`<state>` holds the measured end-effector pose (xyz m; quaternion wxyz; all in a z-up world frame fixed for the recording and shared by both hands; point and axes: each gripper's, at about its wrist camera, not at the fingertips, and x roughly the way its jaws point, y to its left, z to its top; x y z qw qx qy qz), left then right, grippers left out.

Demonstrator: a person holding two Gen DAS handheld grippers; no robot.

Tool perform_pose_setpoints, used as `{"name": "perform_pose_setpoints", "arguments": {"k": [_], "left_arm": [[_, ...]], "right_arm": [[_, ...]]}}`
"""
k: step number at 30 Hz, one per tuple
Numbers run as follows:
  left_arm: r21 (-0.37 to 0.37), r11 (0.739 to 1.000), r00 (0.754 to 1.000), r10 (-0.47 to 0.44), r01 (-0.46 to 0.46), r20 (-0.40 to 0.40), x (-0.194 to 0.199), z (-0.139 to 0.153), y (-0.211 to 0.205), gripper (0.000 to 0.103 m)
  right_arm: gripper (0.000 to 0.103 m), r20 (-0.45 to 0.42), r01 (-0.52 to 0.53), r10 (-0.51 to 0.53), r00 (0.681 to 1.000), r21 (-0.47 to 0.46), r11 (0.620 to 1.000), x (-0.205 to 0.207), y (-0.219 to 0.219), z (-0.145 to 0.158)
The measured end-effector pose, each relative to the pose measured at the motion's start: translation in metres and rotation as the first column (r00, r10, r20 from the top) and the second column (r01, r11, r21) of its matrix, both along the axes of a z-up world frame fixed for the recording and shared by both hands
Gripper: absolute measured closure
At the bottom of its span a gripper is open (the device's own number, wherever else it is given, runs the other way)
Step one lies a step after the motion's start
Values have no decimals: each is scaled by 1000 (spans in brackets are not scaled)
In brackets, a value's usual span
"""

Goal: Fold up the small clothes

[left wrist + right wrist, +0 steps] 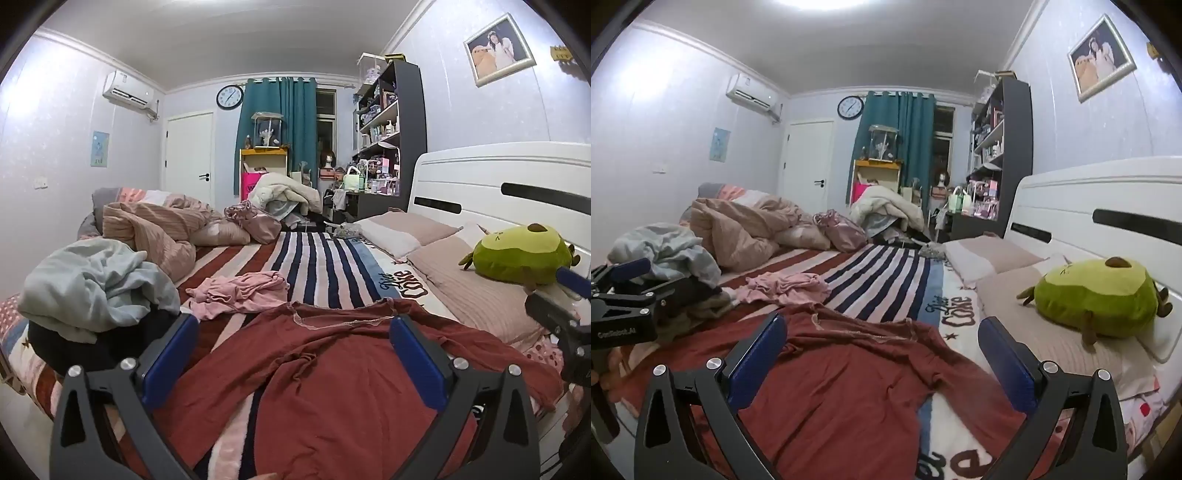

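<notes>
Spread tongs [295, 336] over red garment [332, 369], neckline facing far bed end.

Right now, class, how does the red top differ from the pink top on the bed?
The red top lies spread out nearest the claws; the pink top sits crumpled in a heap farther away. The red top covers more of the bed than the pink top. Neither is folded, and both rest on the striped blanket.

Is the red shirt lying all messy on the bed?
Yes. The red shirt is spread on the striped blanket but rumpled, with wrinkles down its middle and one sleeve bunched crooked. Both claws, left and right, hang open above it, holding nothing.
</notes>
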<state>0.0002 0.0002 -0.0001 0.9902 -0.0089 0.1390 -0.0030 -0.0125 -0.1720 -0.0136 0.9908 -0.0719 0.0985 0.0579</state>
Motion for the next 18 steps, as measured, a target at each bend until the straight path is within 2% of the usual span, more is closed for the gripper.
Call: {"name": "perform_pose_setpoints", "arguments": {"k": [4, 6, 8, 13, 18], "left_arm": [[-14, 1000, 1000, -5, 5, -11, -2, 1, 2, 1], [-19, 1000, 1000, 1, -1, -23, 2, 1, 3, 1], [11, 1000, 1000, 5, -5, -1, -3, -1, -3, 1], [-25, 1000, 1000, 7, -7, -18, 2, -3, 8, 1], [-17, 1000, 1000, 0, 0, -18, 2, -2, 6, 1]], "right_arm": [[0, 6, 7, -6, 1000, -6, 1000, -2, -4, 1], [0, -37, 0, 0, 999, -13, 1000, 7, 3, -5], [0, -40, 8, -9, 999, -12, 1000, 8, 4, -4], [0, -50, 14, -14, 999, 4, 1000, 10, 0, -5], [0, -67, 14, -13, 998, 12, 1000, 14, 1, -8]]}}
